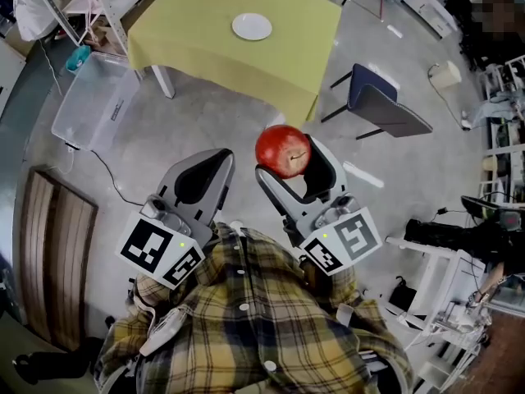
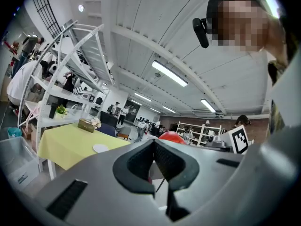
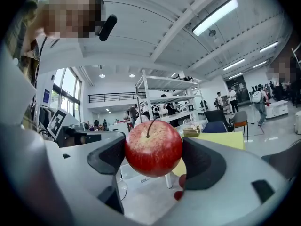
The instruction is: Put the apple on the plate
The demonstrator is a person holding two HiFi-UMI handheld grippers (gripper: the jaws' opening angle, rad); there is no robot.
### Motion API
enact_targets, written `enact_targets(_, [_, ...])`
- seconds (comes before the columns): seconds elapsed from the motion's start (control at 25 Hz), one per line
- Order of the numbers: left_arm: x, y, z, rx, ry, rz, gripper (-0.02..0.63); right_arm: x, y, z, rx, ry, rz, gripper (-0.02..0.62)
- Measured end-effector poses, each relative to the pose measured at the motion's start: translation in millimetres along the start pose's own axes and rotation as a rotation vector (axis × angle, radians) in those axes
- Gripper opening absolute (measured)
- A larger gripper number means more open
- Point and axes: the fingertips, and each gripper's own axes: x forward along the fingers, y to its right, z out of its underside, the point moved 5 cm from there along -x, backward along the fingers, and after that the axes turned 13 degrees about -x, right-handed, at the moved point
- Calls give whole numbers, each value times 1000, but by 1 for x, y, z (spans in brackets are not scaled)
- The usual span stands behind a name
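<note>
Head view: 2 grippers, 1 apple, 1 plate, 1 table.
- right gripper (image 1: 287, 158) is clamped on the apple (image 1: 283, 148), one jaw on each side, red fruit up in the air over the floor (image 1: 205, 130)
- left gripper (image 1: 220, 159) has its jaws pressed together and carries nothing
- plate (image 1: 252, 26), white and bare, sits on the table (image 1: 205, 39) under a yellow-green cloth, well apart from the apple
- 1 dark chair (image 1: 381, 105) beside the table's corner, 1 clear plastic bin (image 1: 94, 97) on the floor at the table's other side
- floor is grey concrete; plaid shirt (image 1: 262, 318) fills the bottom of the view

Left gripper view:
- jaws meet with no gap, nothing between them
- top of the apple (image 2: 171, 136) shows just past the jaw tips, with the right gripper's marker cube (image 2: 240, 139) beside it
- table (image 2: 66, 145) off to the left with the plate (image 2: 100, 148) and a small box (image 2: 86, 125) on it
- 1 white shelf rack (image 2: 70, 79) behind the table, strip lights on a white ribbed ceiling, several people far back

Right gripper view:
- jaws part-open to the apple's (image 3: 153, 147) width, both pads touching its sides, stem pointing up
- yellow table edge (image 3: 225, 139) behind the apple
- another white rack (image 3: 164, 93) further back, large windows at left, open hall with people standing
</note>
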Motion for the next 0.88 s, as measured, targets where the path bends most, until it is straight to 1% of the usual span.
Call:
enact_targets(0.24, [21,-53,-34,-7,4,7,8,62,18,-9,-17,-6,14,364])
enact_targets(0.56, [26,-121,-74,-21,-7,-2,8,136,28,-11,-8,-29,46,364])
enact_targets(0.72, [28,-145,-84,-12,-37,11,8,162,27,-10,-1,-37,69,364])
enact_targets(0.88, [35,-160,-86,-13,-60,25,8,171,31,-5,13,-47,96,364])
